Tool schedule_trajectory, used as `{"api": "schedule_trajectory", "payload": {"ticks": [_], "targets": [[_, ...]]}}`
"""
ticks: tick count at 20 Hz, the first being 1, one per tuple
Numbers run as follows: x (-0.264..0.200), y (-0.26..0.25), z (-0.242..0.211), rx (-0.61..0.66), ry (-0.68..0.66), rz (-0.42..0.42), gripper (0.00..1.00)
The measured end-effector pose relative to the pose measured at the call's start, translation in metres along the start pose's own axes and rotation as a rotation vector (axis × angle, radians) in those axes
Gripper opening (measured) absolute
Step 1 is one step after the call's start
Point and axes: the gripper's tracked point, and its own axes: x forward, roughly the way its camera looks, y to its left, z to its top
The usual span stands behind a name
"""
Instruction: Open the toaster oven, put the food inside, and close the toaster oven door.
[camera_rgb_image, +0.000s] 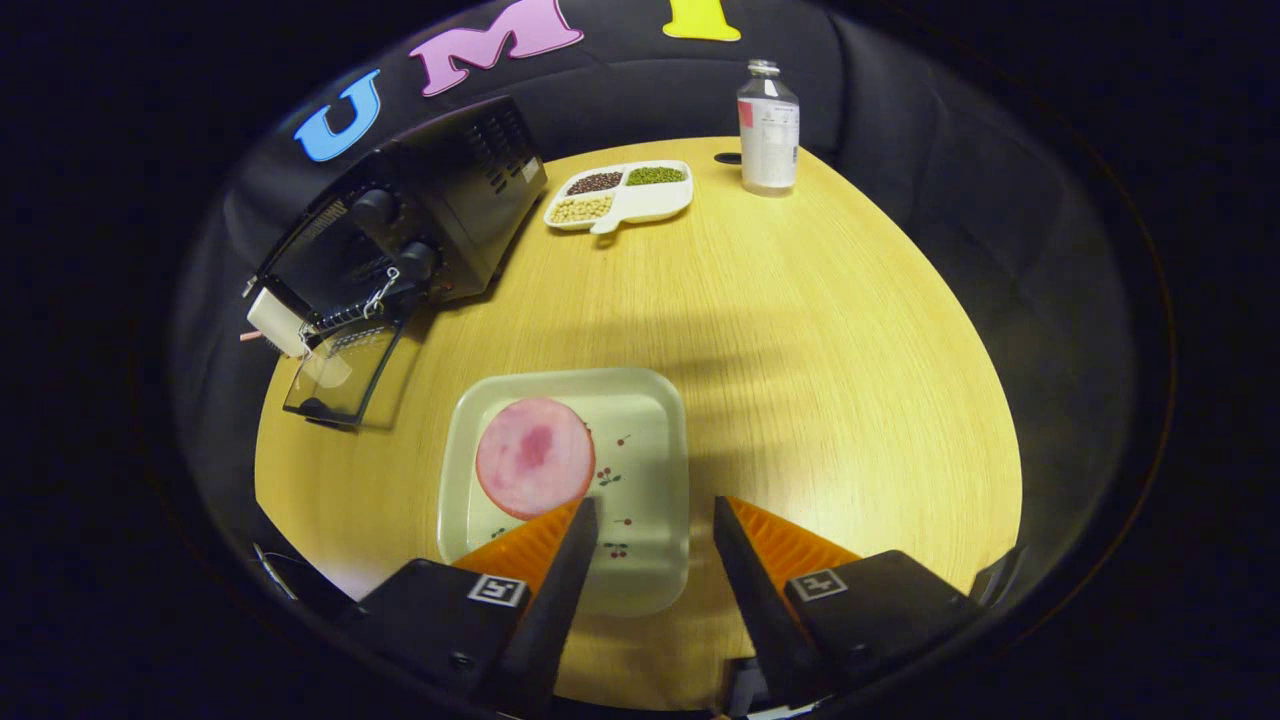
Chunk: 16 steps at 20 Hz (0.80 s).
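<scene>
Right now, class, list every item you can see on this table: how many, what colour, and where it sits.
Toaster oven: one, black, far side of table, door hanging open.
Plate: one, pale square, just ahead of the fingers.
Food slice: one, pink round, on the plate.
Divided dish: one, white, holding dark, green and beige beans, beside the oven.
Bottle: one, clear with white label, far edge.
Table: one, light wood.
Gripper: one, fingers open above the plate's near edge, holding nothing.

Round light-wood bench carries black toaster oven with door open, square pale plate, white divided dish of beans, clear bottle.
</scene>
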Motion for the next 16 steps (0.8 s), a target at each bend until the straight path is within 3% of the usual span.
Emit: {"api": "schedule_trajectory", "payload": {"ticks": [4, 6, 7, 9, 14, 16], "targets": [[0.0039, -0.0088, -0.0005, -0.011, -0.011, -0.031, 0.59], [0.0021, -0.0092, -0.0028, -0.043, -0.004, -0.043, 0.39], [0.0026, -0.0085, -0.0042, -0.047, 0.008, -0.037, 0.39], [0.0047, -0.0067, -0.0051, -0.039, 0.037, -0.049, 0.27], [0.0002, -0.0043, -0.0041, 0.021, 0.070, -0.027, 0.19], [0.0029, -0.0054, -0.0063, 0.046, 0.077, -0.010, 0.10]]}}
